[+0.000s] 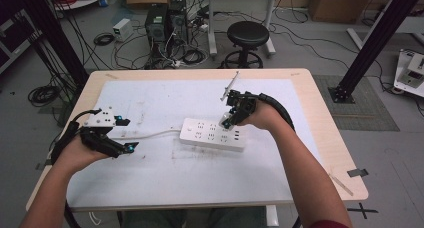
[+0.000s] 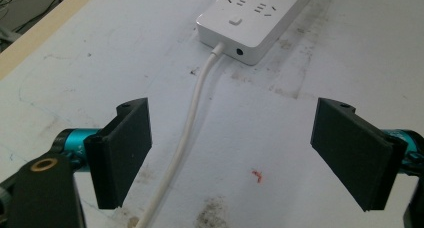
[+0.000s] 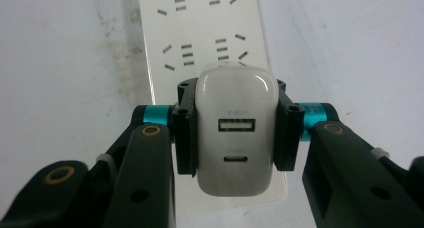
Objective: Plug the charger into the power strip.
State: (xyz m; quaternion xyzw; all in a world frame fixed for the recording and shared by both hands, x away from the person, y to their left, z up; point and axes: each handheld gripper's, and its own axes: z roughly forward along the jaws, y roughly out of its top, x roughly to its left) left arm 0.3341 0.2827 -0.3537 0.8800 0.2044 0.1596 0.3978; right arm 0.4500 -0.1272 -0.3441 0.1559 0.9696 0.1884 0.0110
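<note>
Right gripper view: charger (image 3: 236, 138) over power strip (image 3: 200, 33)

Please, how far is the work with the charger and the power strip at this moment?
Done: the right gripper is shut on the white charger, so it is picked up. In hand: the charger hangs just over the power strip, near its sockets; whether its pins are in, I cannot tell. Left: seating it fully and letting go. The left gripper is open, astride the strip's cable, touching nothing.
</note>
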